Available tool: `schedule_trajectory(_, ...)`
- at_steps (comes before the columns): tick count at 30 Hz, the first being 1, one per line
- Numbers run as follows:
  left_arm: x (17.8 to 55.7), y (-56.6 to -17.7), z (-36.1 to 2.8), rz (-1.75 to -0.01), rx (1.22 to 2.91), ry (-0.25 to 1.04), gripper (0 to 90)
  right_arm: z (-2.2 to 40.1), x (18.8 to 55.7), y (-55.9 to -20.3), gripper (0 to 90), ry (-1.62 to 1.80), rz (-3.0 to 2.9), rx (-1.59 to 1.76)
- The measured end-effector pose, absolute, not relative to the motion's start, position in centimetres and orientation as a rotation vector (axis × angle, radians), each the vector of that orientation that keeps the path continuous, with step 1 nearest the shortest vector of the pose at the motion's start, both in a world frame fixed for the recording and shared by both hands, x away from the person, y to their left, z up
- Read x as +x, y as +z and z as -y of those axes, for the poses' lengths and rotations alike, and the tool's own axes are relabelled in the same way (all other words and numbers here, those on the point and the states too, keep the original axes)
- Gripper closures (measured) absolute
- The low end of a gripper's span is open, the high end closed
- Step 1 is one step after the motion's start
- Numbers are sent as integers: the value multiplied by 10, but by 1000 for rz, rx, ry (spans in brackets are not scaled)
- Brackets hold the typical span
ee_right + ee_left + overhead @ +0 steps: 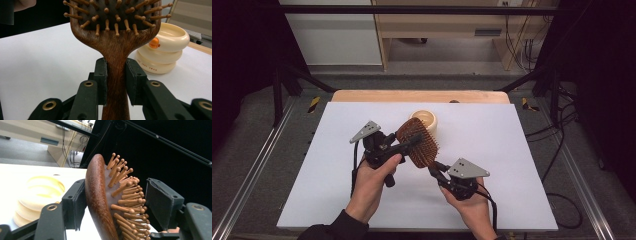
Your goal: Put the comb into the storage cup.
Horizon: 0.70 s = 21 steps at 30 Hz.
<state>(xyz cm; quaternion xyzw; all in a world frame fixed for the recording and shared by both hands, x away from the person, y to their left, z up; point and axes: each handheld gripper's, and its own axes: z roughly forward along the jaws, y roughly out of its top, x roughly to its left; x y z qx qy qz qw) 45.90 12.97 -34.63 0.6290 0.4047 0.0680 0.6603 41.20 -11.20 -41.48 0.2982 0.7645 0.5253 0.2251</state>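
A wooden paddle hairbrush is held up above the white worktop, between the person's two grippers and in front of a cream ribbed container that stands near the worktop's far middle. The right gripper, carried in the right hand, has its fingers pinching the brush's handle: in the right gripper view the two black pads press flat against either side of the reddish-brown neck just below the head, and the bristle side with its wooden pins faces that camera. The left gripper, in the left hand, reaches in from the left at the brush's head. In the left gripper view its fingers straddle the head edge-on: the one at the left of that view lies against the smooth rounded back of the brush, while the other stands apart from the ball-tipped pins with a clear gap, so the fingers are spread around the head and not yet clamped on it. In the high view the brush tilts, its head toward the far left and its handle running down to the near right. The container sits just behind the brush head; in the right gripper view it shows three stacked rounded rings, a small orange mark on its upper ring and faint lettering on the lowest ring. Beyond the worktop's far edge stands pale wooden furniture with cables hanging beside it.
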Motion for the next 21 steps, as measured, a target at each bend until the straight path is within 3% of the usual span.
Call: schedule_trajectory(21, 464, -349, -131, -961, 1422, 91, 500, 111, 413, -418, 729, 1436, -2116, 840)
